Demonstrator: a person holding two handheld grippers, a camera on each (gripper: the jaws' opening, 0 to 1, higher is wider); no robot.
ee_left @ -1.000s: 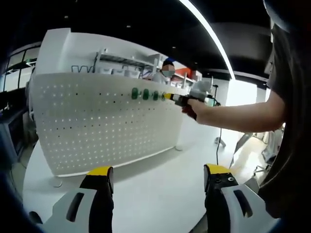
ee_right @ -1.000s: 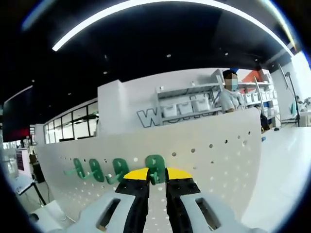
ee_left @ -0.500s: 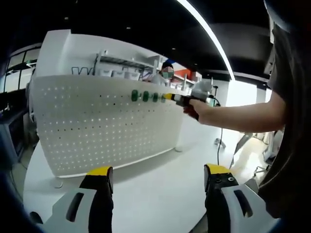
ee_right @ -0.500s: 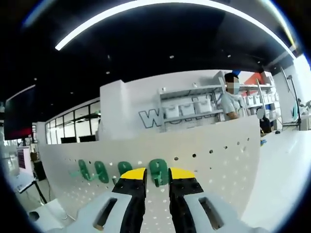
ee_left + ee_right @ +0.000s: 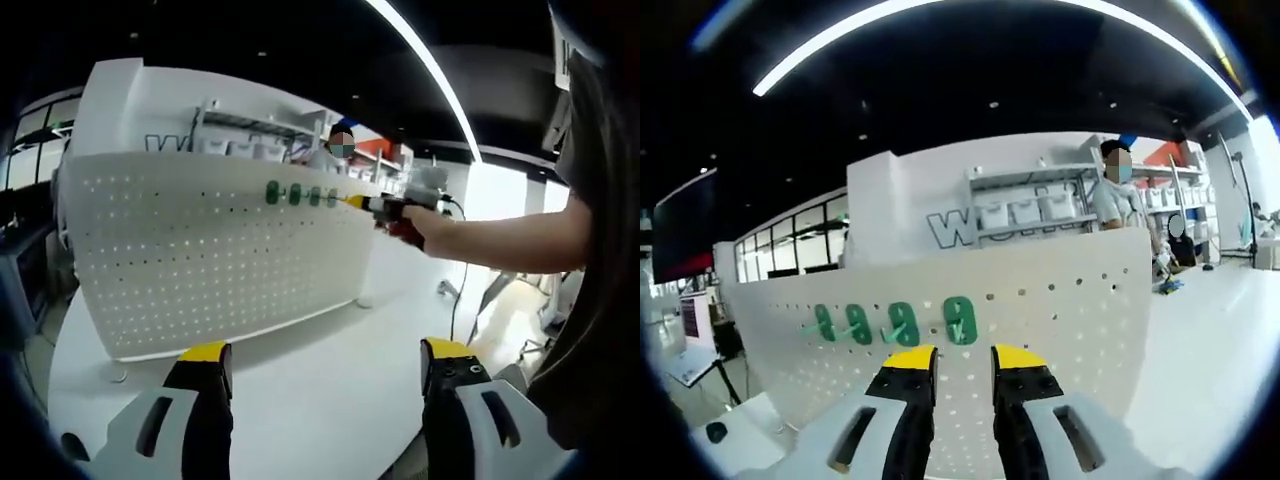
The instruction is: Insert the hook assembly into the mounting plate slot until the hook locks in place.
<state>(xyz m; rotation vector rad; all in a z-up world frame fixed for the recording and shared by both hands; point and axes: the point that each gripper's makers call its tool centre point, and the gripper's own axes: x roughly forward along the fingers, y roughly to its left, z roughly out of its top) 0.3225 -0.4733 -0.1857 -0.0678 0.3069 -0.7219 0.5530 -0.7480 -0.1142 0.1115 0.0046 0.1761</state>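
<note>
A white perforated mounting plate [image 5: 200, 260] stands upright on the white table [image 5: 330, 340]. Several green hooks hang in a row along its upper part; the right-end hook [image 5: 960, 320] sits flat in its slot. My right gripper [image 5: 963, 358] is open just below and short of that hook, with nothing between its yellow-tipped fingers [image 5: 910, 360]. From the left gripper view, the right gripper [image 5: 358, 202] is held by a hand at the row's right end, near the green hooks [image 5: 300, 195]. My left gripper [image 5: 325, 360] is open and empty, low over the table.
A person's arm [image 5: 500, 240] reaches in from the right. Behind the plate is a shelf with white bins [image 5: 1030, 210] and a standing person [image 5: 1118, 195]. A small dark object [image 5: 715, 432] lies on the table at the left.
My right gripper's jaws have spread apart, let go of the right-end hook and drawn back a little. The hook stays on the plate. My left gripper has not moved.
</note>
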